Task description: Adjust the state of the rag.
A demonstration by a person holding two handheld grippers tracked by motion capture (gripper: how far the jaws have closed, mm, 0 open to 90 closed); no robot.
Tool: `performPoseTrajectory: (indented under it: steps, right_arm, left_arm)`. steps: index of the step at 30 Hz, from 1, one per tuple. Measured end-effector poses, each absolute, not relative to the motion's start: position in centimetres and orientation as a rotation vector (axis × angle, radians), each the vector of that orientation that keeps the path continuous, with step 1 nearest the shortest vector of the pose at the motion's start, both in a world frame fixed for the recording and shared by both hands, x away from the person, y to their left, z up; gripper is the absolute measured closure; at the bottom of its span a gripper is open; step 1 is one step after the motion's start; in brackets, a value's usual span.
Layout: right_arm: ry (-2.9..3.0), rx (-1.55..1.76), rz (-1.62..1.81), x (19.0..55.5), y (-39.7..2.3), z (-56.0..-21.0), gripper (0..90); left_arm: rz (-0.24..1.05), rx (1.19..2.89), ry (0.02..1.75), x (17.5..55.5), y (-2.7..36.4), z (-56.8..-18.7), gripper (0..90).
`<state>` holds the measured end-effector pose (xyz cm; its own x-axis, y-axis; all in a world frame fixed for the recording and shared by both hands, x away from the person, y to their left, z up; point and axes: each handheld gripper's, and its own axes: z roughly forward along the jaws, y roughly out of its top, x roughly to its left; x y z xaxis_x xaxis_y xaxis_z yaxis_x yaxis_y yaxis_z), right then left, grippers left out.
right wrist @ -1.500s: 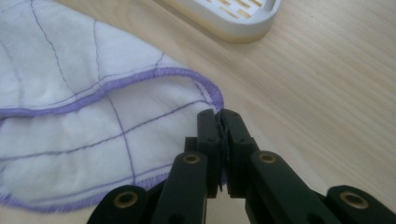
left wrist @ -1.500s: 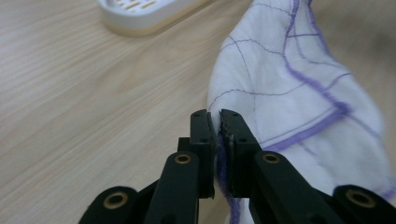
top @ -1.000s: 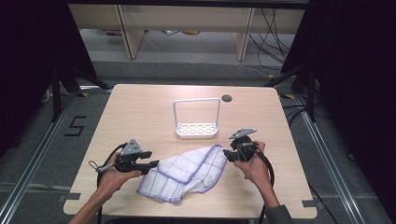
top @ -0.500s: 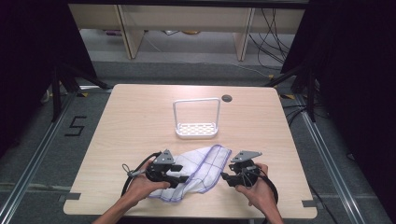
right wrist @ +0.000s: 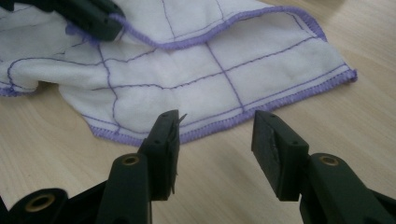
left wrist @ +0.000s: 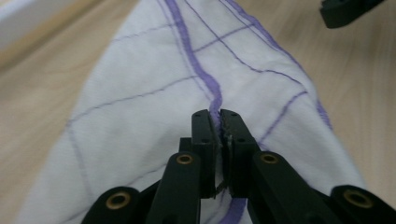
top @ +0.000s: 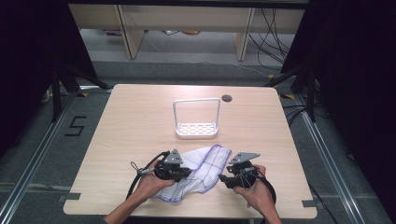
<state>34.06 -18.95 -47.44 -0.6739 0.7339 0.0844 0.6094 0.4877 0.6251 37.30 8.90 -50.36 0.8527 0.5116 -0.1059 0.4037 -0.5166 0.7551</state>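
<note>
Cloth [top: 201, 169]: white, purple grid lines, purple hem, rumpled on counter [top: 140, 121] | left hand-held gripper [left wrist: 219, 128]: pinching cloth fold | right hand-held gripper [right wrist: 215, 133]: spread, beside hem | floor marking: "5"

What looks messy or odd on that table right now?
Only the white cloth: it lies rumpled and partly folded over itself near the table's front edge, its purple grid lines bent. The left claw pinches a ridge of it. The white rack stands upright; nothing looks spilled or broken.
</note>
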Motion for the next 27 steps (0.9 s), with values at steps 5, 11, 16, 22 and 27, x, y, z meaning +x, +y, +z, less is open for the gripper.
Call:
performPoseTrajectory:
  steps: [5, 11, 16, 22, 27]
  right_arm:
    - [2.541, 1.144, 0.971, 33.8, -18.6, -47.3, 53.3]
    - [2.553, 1.121, 0.975, 33.6, -18.2, -47.2, 53.4]
    - [2.572, 1.045, 1.001, 32.9, -16.8, -47.2, 53.9]
    - [2.643, 0.972, 0.976, 32.0, -14.8, -47.4, 53.8]
    - [2.69, 0.943, 0.941, 31.5, -13.2, -48.1, 53.9]
  left_arm:
    - [0.23, 2.11, 0.694, 39.2, 11.7, -47.9, 85.4]
    - [0.316, 2.11, 0.754, 41.9, 14.0, -47.2, 85.2]
    - [0.289, 2.1, 0.856, 44.8, 15.2, -48.2, 84.9]
    - [0.303, 2.114, 0.917, 46.3, 15.5, -50.0, 83.3]
    - [0.274, 2.152, 0.878, 45.5, 15.5, -50.3, 73.1]
